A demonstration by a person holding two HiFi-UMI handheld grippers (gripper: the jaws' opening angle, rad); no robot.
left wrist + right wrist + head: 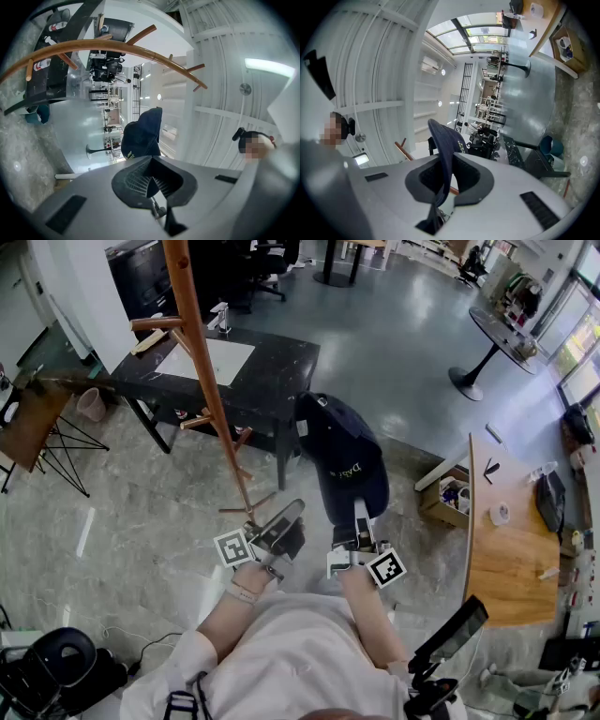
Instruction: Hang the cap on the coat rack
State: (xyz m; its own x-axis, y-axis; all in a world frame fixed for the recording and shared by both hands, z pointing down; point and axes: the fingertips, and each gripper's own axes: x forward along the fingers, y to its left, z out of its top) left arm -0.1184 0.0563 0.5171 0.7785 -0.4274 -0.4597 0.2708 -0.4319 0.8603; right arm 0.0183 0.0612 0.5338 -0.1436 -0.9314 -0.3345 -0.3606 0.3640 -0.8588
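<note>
While grey floor (403, 343) and a dark counter (272, 367) fill the room, the coat rack (202, 371) climbs the upper left, pole running up-frame; cap (342, 460) sits centre, to its right, brim pinched in the right gripper's (361, 517) fingers; left gripper (286, 517), fingers pressed together, empty, is nearer the rack.

Light: bright, even indoor daylight.
Sources: glazed roof skylight (480, 33) in the right gripper view; white ceiling strip lamp (269, 67), overexposed, in the left gripper view.
Glare: pale sheen on polished grey floor (394, 343).
Shadows: soft, under black marble-topped table (272, 381).
Distortion: both gripper views fisheye with black corners; brown wooden coat rack pole (108, 46) bows into an arc.
Focus: head view sharp; dark navy fabric cap (449, 140) near-silhouette.
</note>
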